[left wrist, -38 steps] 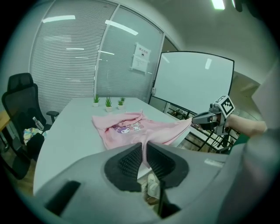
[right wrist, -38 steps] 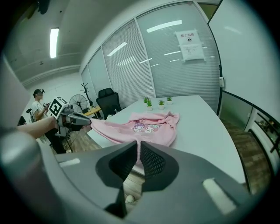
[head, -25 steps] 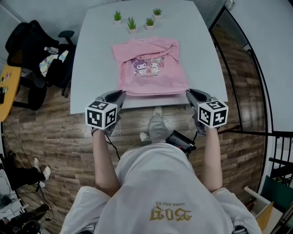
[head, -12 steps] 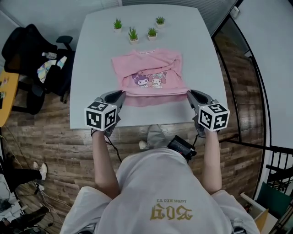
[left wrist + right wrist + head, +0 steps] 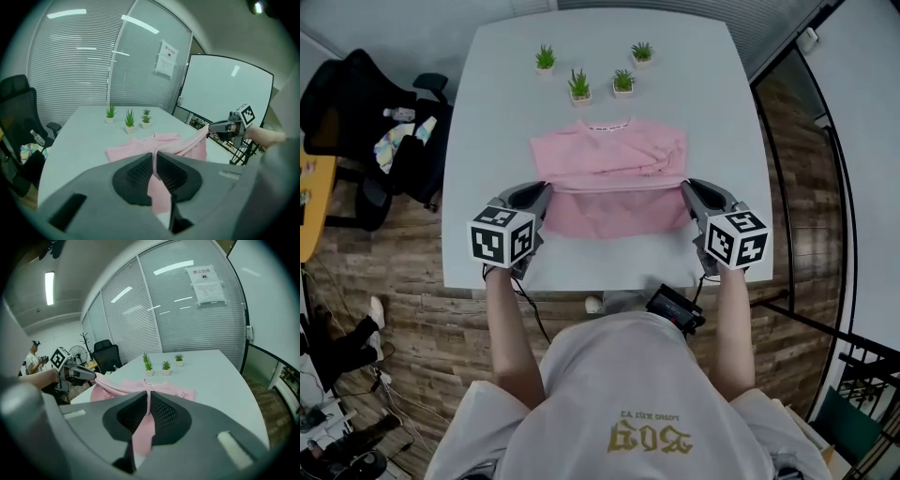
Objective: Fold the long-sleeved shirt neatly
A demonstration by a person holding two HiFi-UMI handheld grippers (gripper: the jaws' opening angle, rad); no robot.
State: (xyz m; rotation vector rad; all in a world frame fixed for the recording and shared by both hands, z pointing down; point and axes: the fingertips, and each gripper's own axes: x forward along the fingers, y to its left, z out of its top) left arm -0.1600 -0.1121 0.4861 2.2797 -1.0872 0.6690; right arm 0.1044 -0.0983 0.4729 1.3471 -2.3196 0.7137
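Note:
The pink long-sleeved shirt point(image 5: 609, 169) lies on the white table point(image 5: 497, 112), collar towards the far side, sleeves folded in. Its near hem is lifted off the table and stretched between both grippers, so the pale underside point(image 5: 614, 211) hangs below the raised edge. My left gripper point(image 5: 546, 190) is shut on the hem's left corner; pink cloth point(image 5: 154, 164) runs between its pads. My right gripper point(image 5: 684, 187) is shut on the right corner, with cloth point(image 5: 146, 420) pinched between its pads. Each gripper shows in the other's view, the right gripper point(image 5: 212, 127) and the left gripper point(image 5: 91, 376).
Several small potted plants point(image 5: 579, 84) stand at the table's far side beyond the collar. A black office chair with bags point(image 5: 366, 112) stands left of the table. A glass partition and railing point(image 5: 787, 159) run along the right. A person point(image 5: 35, 357) stands far off at the left.
Both grippers have carried the shirt's near hem away from me, over the printed front. The cartoon print is now covered and the pale underside shows below the raised edge.

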